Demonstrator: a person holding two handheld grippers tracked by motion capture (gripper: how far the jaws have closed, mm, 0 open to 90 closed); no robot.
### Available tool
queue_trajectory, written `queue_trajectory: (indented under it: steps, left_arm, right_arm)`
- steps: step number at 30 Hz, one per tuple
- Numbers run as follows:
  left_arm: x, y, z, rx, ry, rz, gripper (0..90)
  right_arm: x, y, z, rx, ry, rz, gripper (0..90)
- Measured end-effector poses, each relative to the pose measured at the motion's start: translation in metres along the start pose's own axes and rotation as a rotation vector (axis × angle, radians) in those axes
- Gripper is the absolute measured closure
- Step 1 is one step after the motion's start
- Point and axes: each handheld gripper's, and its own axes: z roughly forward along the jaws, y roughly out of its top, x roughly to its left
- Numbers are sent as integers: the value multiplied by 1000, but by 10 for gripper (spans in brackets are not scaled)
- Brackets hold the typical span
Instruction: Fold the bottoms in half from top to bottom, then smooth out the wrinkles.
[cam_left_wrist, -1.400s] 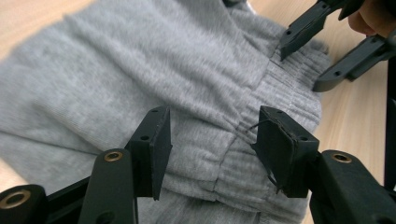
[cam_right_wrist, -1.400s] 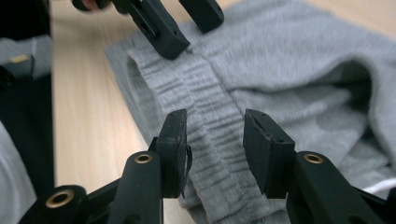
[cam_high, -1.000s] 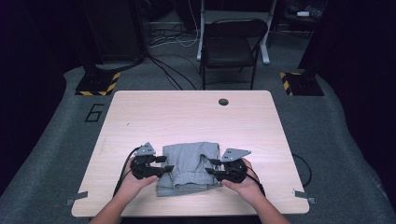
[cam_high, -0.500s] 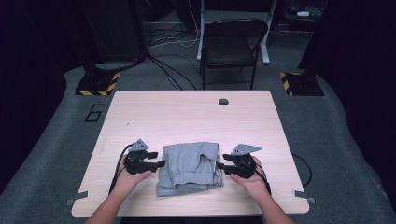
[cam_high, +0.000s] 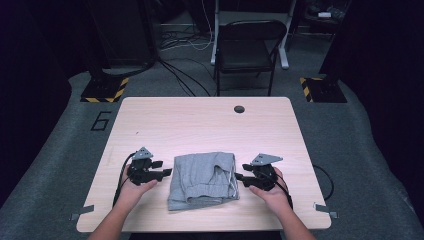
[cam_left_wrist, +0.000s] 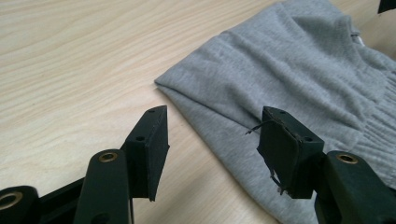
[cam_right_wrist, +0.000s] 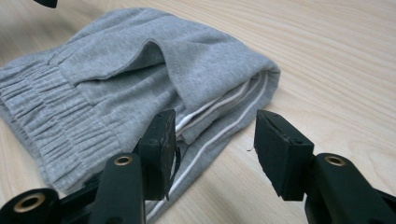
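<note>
A folded grey garment (cam_high: 202, 180) with an elastic waistband and white stripes lies near the table's front edge. My left gripper (cam_high: 167, 173) rests at its left side, open. In the left gripper view the cloth's folded corner (cam_left_wrist: 299, 70) lies just ahead of the left gripper (cam_left_wrist: 212, 135), whose pads (cam_left_wrist: 154, 140) touch nothing. My right gripper (cam_high: 239, 177) sits at the garment's right side. Its jaws have just been opening. In the right gripper view the garment (cam_right_wrist: 140, 60) lies ahead of the right gripper (cam_right_wrist: 215, 135), and its striped edge lies below the gap without being pressed.
The wooden table (cam_high: 200, 125) has a round cable hole (cam_high: 239, 108) near its far edge. A dark folding chair (cam_high: 250, 45) stands beyond the table. Cables and yellow-black striped bases (cam_high: 105, 90) lie on the floor behind.
Both grippers have slid outward off the garment, the left one to the left and the right one to the right. The right jaws stand wider. The garment lies still.
</note>
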Motion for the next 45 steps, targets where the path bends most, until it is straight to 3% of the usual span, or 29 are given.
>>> queue_trajectory:
  steps: [7,11,13,19,21,25,26,28,31,32,35,37,41,43,45]
  left_arm:
    - [8,-2,-7,6,25,-7,420]
    - [12,-4,-6,9,42,-11,420]
    - [13,-5,-5,18,50,-13,420]
    - [12,-7,-1,47,38,-13,419]
    - [11,-7,1,56,34,-6,419]
    - [7,-10,9,69,15,-1,421]
    - [5,-10,12,99,6,10,422]
    - [3,-10,16,111,-1,20,435]
    - [0,-11,26,132,-21,19,434]
    - [-2,-10,29,136,-31,17,435]
    - [-6,-7,40,127,-23,28,446]
    - [-9,-4,46,113,6,44,450]
    - [-13,0,53,113,48,107,544]
    - [-16,2,55,124,49,146,657]
    - [-18,3,57,130,32,155,771]
  right_arm:
    - [-6,-2,-5,-4,-12,9,479]
    - [-5,-3,-1,6,23,29,478]
    - [0,-4,5,40,24,9,478]
    - [14,-9,23,181,15,-125,482]
    - [15,-10,27,190,15,-144,485]
    - [16,-11,28,200,23,-144,518]
    - [17,-11,28,198,24,-141,530]
    - [16,-11,28,203,33,-155,554]
    - [17,-11,29,199,40,-118,594]
    - [16,-11,28,208,53,-128,609]
    - [15,-12,29,204,71,-98,647]
    - [12,-13,29,198,90,-82,666]
    - [11,-13,29,200,117,-53,754]
    - [14,-13,30,203,114,-41,800]
    - [15,-12,30,206,108,-59,822]
